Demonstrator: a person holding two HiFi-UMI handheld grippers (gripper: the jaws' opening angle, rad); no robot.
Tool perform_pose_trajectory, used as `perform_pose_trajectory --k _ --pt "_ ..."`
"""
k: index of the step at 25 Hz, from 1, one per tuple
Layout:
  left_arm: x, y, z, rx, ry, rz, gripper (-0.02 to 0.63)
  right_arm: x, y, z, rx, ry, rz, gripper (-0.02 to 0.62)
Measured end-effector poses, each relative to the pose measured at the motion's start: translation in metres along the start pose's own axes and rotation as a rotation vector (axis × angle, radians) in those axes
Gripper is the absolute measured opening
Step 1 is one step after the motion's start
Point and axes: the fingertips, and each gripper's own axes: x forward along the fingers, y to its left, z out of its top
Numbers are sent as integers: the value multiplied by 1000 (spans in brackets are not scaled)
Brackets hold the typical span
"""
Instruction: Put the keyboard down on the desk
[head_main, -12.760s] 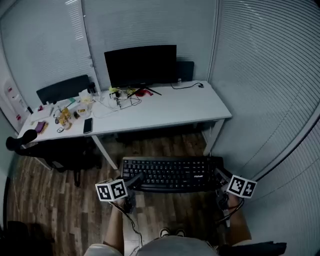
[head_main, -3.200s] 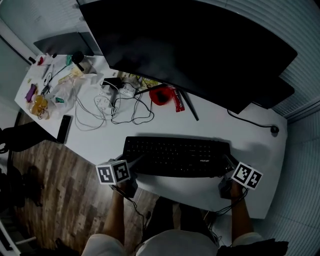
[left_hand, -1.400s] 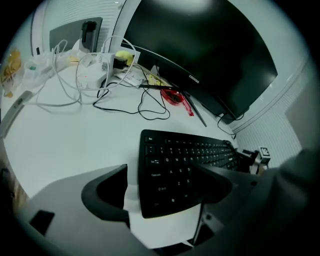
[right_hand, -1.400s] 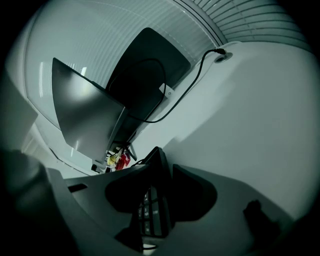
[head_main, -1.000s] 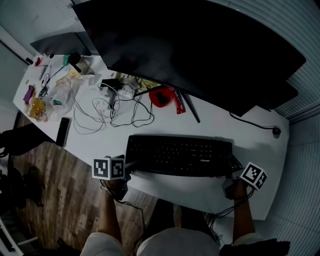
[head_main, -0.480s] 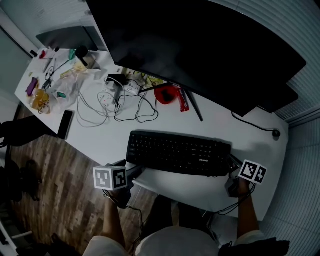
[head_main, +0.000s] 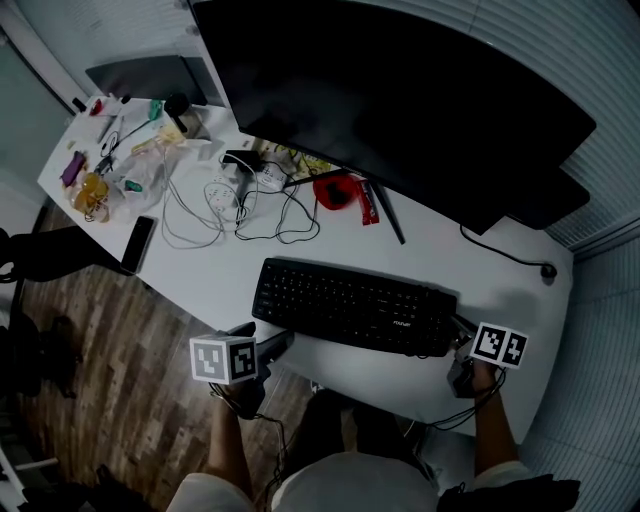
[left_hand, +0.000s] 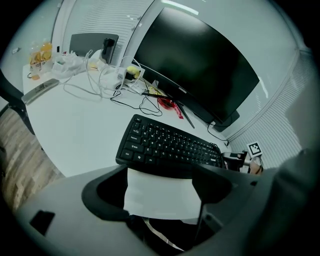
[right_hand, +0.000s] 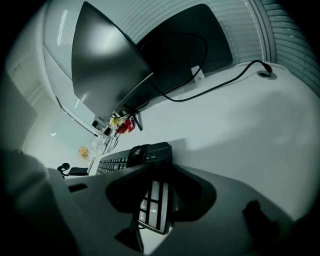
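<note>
Clearly the black keyboard (head_main: 350, 305) lies flat on the white desk (head_main: 200, 280), with the left gripper (head_main: 270, 346) wide and empty just off its left end. The right gripper (head_main: 460, 333) clamps its right end, so part those jaws gently, then withdraw straight back.

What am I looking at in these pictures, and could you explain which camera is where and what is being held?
There is no robot here. A person holds a two-jaw hand tool in each hand, and each tool carries a cube with square markers. The picture from above comes from a camera on the person's head. The other two come from cameras riding on the tools, each looking along its own jaws. On the white desk are a black keyboard, a large dark monitor, tangled cables and a phone. The left gripper is open and empty, just short of the keyboard's left end. The right gripper has the keyboard's right end between its jaws and appears closed on it. The keyboard lies flat on the desk.
</note>
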Motion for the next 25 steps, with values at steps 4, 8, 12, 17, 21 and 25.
perform_pose_trajectory --k 4,8,12,17,21,25 --pt "0 -15 -3 18 -15 -8 407 -2 -1 -5 -2 9 -2 140" --pt "-2 -29 -8 23 -41 -22 407 -1 -4 -9 -34 17 -59 138" --pt "-6 -40 -11 18 -75 -33 407 -2 -5 -11 -49 18 -113 139" --pt "-13 -49 -8 10 -142 -26 407 -7 -11 -15 -28 -11 -184 140" --pt "-19 -50 -5 16 -175 -19 407 -23 -7 -15 -10 -67 -230 140" --pt "-23 -47 3 33 -205 -16 407 -41 10 -13 10 -136 -243 139"
